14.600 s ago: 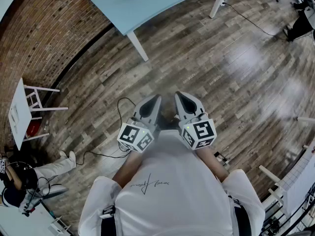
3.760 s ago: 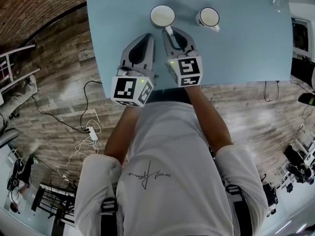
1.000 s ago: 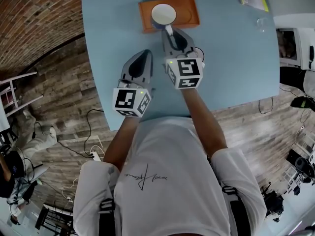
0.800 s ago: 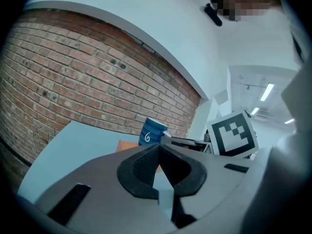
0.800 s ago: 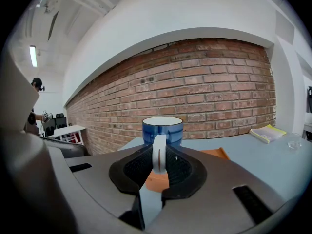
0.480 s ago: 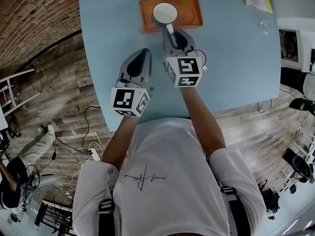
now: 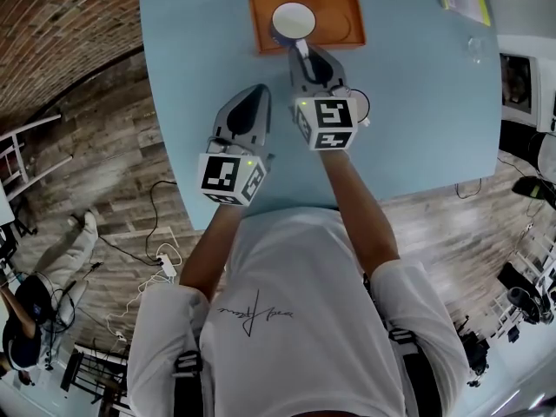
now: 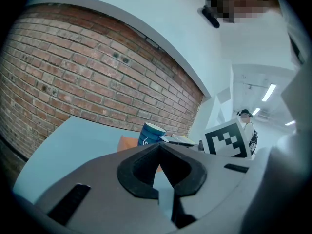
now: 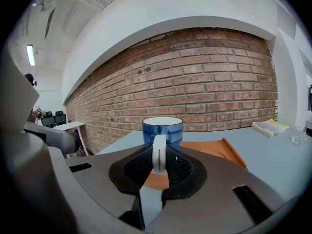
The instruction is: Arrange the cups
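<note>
A white mark on the blue cup (image 8: 151, 134) is too small to read; the shirt (image 7: 261, 324) bears a scrawled line, illegible; each gripper's cube shows black-and-white squares. The right gripper (image 7: 302, 49), arm stretched toward the frame's top, is clamped on the cup's white handle (image 9: 158, 152); the cup is over the left part of the orange tray (image 7: 343, 26) on the pale blue table (image 7: 191, 50). The left gripper (image 7: 254, 94), jaws together on nothing, hangs lower left of it; a white cup (image 7: 358, 104) peeks from behind the right cube.
</note>
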`<state>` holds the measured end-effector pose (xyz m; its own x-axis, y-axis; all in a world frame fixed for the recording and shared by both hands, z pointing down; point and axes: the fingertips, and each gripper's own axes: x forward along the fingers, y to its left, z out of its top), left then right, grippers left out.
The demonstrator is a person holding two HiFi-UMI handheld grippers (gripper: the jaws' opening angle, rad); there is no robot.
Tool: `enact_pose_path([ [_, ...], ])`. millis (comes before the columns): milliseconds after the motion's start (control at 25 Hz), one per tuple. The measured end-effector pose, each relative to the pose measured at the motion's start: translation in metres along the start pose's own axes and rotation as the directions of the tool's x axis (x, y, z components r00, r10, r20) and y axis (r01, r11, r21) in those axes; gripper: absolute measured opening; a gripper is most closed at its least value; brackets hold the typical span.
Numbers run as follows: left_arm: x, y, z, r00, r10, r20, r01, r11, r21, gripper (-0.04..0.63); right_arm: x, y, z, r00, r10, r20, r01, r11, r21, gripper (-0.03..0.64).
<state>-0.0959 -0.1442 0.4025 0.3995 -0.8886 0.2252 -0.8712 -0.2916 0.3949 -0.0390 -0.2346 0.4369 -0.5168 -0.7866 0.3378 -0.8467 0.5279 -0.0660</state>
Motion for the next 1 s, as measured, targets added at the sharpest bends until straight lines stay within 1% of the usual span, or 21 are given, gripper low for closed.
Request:
enact_pose_path([
  [280, -0.001, 0.006, -0.005, 1.0, 0.004, -0.013, -0.004, 1.0, -0.008, 0.008, 0.007, 0.0, -0.005, 1.0, -0.001, 0.0, 0.001, 1.0, -0.001, 0.066],
  [520, 0.0, 0.008, -0.002, 1.0, 0.01, -0.001, -0.01, 1.0, -0.005, 0.007, 0.009, -0.001, -0.009, 1.0, 0.001, 0.003, -0.001, 1.0, -0.001, 0.066],
  [760, -0.001, 0.01, -0.005, 1.0, 0.015, -0.011, -0.015, 1.0, -0.01, 0.008, 0.012, -0.001, -0.009, 1.0, -0.007, 0.011, 0.007, 1.0, 0.008, 0.066],
  [880, -0.002, 0.012, -0.007, 1.0, 0.016, -0.017, -0.016, 1.0, -0.013, 0.008, 0.013, -0.001, -0.01, 1.0, -0.007, 0.015, 0.007, 1.0, -0.006, 0.066],
  [1000, -0.002, 0.013, -0.008, 1.0, 0.019, -0.02, -0.019, 1.0, -0.014, 0.007, 0.013, 0.002, -0.012, 1.0, -0.012, 0.017, 0.012, 0.999, -0.041, 0.066],
])
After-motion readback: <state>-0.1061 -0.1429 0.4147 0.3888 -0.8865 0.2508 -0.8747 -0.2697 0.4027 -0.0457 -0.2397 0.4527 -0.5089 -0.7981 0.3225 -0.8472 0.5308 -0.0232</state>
